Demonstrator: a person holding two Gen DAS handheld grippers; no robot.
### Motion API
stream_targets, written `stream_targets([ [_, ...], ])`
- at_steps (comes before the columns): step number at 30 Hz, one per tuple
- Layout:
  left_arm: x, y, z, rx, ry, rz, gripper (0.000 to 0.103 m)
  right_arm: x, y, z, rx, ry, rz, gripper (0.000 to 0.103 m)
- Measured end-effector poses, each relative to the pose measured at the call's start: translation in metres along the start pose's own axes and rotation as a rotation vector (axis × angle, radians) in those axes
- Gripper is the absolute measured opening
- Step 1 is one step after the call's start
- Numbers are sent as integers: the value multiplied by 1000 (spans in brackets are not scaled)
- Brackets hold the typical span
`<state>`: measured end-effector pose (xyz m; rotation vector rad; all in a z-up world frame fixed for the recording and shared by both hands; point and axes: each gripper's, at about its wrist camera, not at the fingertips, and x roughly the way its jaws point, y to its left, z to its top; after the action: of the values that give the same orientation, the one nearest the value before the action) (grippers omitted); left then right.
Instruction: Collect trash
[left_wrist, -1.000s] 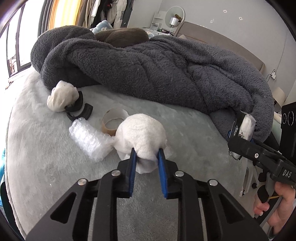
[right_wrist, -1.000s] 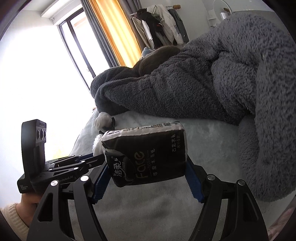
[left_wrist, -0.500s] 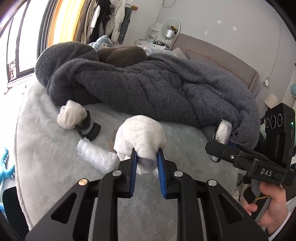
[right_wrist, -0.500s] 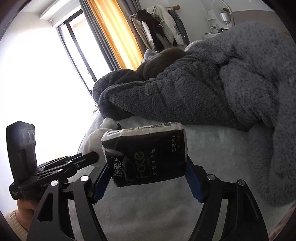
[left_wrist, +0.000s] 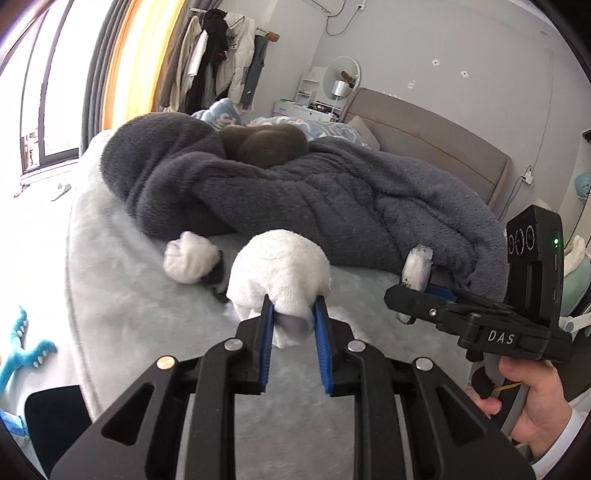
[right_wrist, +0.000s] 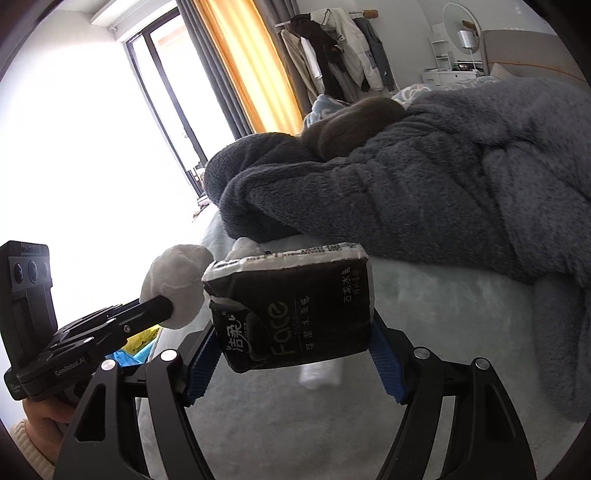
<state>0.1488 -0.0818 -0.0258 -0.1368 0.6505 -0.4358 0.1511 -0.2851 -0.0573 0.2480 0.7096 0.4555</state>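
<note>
My left gripper (left_wrist: 293, 319) is shut on a white crumpled wad of tissue (left_wrist: 282, 275), held up above the pale bed sheet (left_wrist: 129, 302). In the right wrist view the same wad (right_wrist: 177, 284) shows at the left gripper's tip. My right gripper (right_wrist: 295, 350) is shut on a black tissue pack (right_wrist: 291, 310) with white lettering, also lifted off the bed; its end (left_wrist: 417, 269) shows in the left wrist view. A second white wad (left_wrist: 190, 256) lies on the sheet beside black curved pieces (left_wrist: 214, 275), partly hidden.
A thick dark grey blanket (left_wrist: 314, 199) is heaped across the bed behind the trash. A white roll (right_wrist: 319, 374) lies on the sheet under the pack. A blue toy (left_wrist: 22, 350) lies on the floor at left. Clothes (left_wrist: 221, 59) hang by the window.
Both grippers have risen and drawn back from the bed with their loads. The bubble-wrap roll and tape ring have dropped out of sight behind the left gripper's wad.
</note>
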Motion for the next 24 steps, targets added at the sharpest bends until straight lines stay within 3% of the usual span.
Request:
stream_targets([
  [15,-24,60,-15,-11,67,156,23,32,64,15,-66,41,13,74],
  [24,-36,98,-29,-24,96,205,23,56,105,17,-118,72,39,74],
])
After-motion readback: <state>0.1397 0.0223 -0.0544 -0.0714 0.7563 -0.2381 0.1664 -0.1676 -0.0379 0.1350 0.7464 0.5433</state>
